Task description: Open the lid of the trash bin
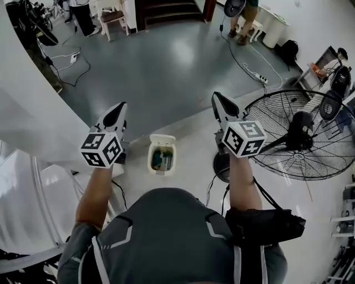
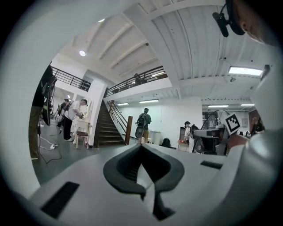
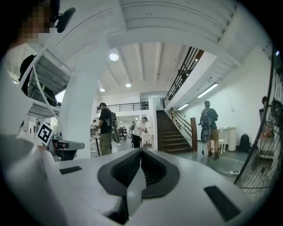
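Two grippers (image 1: pixel 118 111) (image 1: pixel 217 100) closed, bin (image 1: pixel 162 156) seemingly open

Trash bin (image 1: pixel 161 159) down on the floor (image 1: pixel 166 72), right between the left gripper (image 1: pixel 118 109) and the right gripper (image 1: pixel 218 100) in the head view, its lid (image 1: pixel 162 138) on the far side. The fan (image 1: pixel 302 132) stands just right of the right gripper. The staircase (image 1: pixel 172 10) is far ahead across the floor.

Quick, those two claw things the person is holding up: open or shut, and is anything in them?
Left gripper: shut, holding nothing.
Right gripper: shut, holding nothing.
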`<state>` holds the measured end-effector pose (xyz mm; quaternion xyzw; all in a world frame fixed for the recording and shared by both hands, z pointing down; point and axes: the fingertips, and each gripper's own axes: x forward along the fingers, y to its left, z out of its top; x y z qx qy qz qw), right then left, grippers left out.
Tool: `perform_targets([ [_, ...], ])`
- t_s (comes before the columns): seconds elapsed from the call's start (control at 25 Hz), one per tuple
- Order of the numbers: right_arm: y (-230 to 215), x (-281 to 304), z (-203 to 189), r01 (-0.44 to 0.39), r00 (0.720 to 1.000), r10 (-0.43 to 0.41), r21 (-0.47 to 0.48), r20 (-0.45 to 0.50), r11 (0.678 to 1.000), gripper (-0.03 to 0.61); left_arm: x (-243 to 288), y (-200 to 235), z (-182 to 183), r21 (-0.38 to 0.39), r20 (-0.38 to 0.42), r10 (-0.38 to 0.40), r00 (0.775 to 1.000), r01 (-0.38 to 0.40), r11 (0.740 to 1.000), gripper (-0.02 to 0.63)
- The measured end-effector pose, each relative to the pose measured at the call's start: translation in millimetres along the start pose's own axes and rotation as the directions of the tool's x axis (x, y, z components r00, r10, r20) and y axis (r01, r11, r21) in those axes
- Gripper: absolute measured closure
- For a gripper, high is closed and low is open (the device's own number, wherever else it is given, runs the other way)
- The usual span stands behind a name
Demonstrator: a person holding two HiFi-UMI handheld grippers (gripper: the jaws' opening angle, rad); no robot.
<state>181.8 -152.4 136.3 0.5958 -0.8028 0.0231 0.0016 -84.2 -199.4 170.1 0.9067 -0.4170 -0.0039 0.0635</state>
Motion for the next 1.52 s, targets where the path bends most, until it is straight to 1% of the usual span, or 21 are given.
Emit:
perform_targets([
  [0.16,5.3,-0.4,20.0,-0.003,0.999,0.004,-0.026,0.047,1.0,0.551,-3.1,-0.5,15.8,0.023,0.022,0.003,1.0,-0.003,1.0,0.604],
  [0.36,2.9,-1.8,24.3,-0.003,0.999,0.005,-0.045,0.049,0.999,0.551,-3.2,-1.1,25.5,0.029,0.052,0.025,0.998,-0.026,0.999,0.604],
  [0.6,-3.9,-12.1,26.9,0.017,0.999,-0.014,-0.087,0.04,0.996,0.552,-4.7,-4.3,28.2,0.05,0.04,0.039,0.998,-0.041,0.998,0.604],
  [0.68,-3.9,-13.5,27.7,0.017,0.999,-0.013,-0.092,0.039,0.996,0.552,-4.7,-3.3,30.0,0.044,0.04,0.045,0.998,-0.046,0.998,0.604],
  [0.88,-3.6,-14.5,27.0,0.013,0.999,-0.01,-0.105,0.032,0.994,0.552,-2.2,-6.9,32.9,0.064,0.042,0.045,0.998,-0.048,0.997,0.604],
  [0.92,-3.9,-15.1,27.6,0.014,0.999,-0.011,-0.106,0.032,0.994,0.552,-2.0,-7.5,33.4,0.055,0.043,0.045,0.998,-0.047,0.997,0.604],
  [1.08,-4.6,-13.8,28.3,0.023,0.999,-0.02,-0.108,0.033,0.994,0.552,-1.7,-4.7,34.5,-0.021,0.05,0.038,0.998,-0.037,0.999,0.604],
  [1.2,-2.5,-11.1,26.1,0.03,0.999,-0.026,-0.107,0.034,0.994,0.552,-2.4,0.0,32.7,-0.021,0.053,0.041,0.998,-0.04,0.999,0.604],
  [1.36,-4.9,-11.3,24.2,0.034,0.999,-0.03,-0.112,0.034,0.993,0.552,1.4,-0.3,28.5,0.0,0.048,0.044,0.998,-0.044,0.999,0.604],
  [1.52,-6.2,-10.2,24.9,0.04,0.999,-0.036,-0.112,0.036,0.993,0.552,3.6,1.1,30.1,-0.009,0.053,0.038,0.998,-0.037,0.999,0.604],
])
